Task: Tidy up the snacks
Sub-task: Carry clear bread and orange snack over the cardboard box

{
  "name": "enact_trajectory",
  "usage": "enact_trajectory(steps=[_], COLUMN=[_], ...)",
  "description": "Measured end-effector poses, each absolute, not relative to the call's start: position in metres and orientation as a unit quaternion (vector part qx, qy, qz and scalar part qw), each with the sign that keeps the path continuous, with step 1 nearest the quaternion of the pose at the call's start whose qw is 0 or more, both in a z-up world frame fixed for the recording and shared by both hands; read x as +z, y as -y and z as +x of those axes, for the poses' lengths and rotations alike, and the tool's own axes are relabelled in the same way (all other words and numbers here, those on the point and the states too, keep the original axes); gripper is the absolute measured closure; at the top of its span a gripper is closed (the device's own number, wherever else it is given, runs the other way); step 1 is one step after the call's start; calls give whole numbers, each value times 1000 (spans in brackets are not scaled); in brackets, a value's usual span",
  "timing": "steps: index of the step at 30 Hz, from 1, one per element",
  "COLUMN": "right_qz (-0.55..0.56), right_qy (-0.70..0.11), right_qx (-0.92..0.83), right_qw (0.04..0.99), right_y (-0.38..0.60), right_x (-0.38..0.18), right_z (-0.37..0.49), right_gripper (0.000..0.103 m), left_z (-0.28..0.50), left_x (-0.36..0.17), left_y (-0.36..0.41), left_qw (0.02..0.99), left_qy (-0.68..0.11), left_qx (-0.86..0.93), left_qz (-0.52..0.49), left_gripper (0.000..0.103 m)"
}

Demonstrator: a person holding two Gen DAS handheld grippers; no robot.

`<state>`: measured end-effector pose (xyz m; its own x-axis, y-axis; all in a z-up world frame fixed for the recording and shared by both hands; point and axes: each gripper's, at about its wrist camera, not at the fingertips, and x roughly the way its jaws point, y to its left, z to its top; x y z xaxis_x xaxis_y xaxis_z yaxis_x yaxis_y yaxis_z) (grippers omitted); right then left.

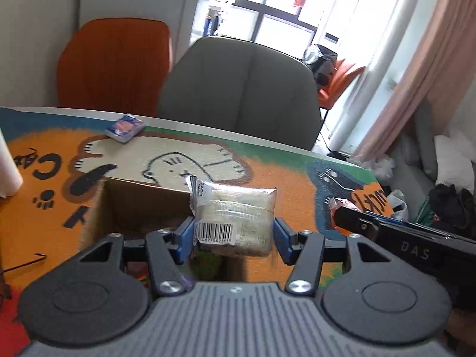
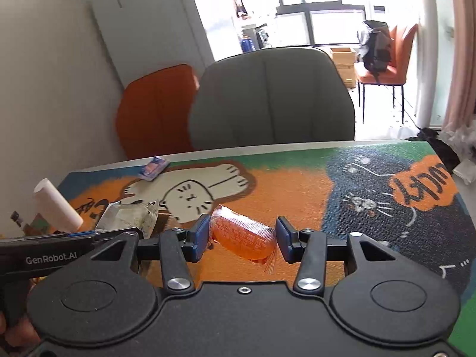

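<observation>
Left gripper (image 1: 233, 233) clamped on clear packet (image 1: 235, 217), above box (image 1: 142, 199). Right gripper (image 2: 242, 239) spread around orange packet (image 2: 242, 239), touching only its left pad. Farther off, blue packet (image 1: 125, 127) near counter (image 1: 282, 178) edge.

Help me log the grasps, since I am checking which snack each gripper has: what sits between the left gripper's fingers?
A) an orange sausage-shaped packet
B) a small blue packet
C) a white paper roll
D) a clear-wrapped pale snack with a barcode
D: in the left wrist view the left gripper has its blue pads against both sides of the clear-wrapped pale snack, which shows a barcode label and hangs over the cardboard box.
</observation>
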<state>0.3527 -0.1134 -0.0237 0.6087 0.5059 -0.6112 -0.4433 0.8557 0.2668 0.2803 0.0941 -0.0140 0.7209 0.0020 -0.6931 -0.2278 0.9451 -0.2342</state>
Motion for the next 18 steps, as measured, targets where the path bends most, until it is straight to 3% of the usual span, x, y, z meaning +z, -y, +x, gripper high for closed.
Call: enact_trajectory(steps=[10,18], right_qz=[27,20], right_qy=[-347,-349], right_qx=[307,334], right_qw=[886,876], right_y=[69,43], right_x=[-16,-14], right_z=[340,331], right_gripper=[58,58], left_z=[262,246], left_x=[-18,-15], left_y=[-148,-172], left_qw=[905,908], left_qy=[-367,-349], left_qx=[115,128], left_qz=[-181,-192], left_gripper=[47,39])
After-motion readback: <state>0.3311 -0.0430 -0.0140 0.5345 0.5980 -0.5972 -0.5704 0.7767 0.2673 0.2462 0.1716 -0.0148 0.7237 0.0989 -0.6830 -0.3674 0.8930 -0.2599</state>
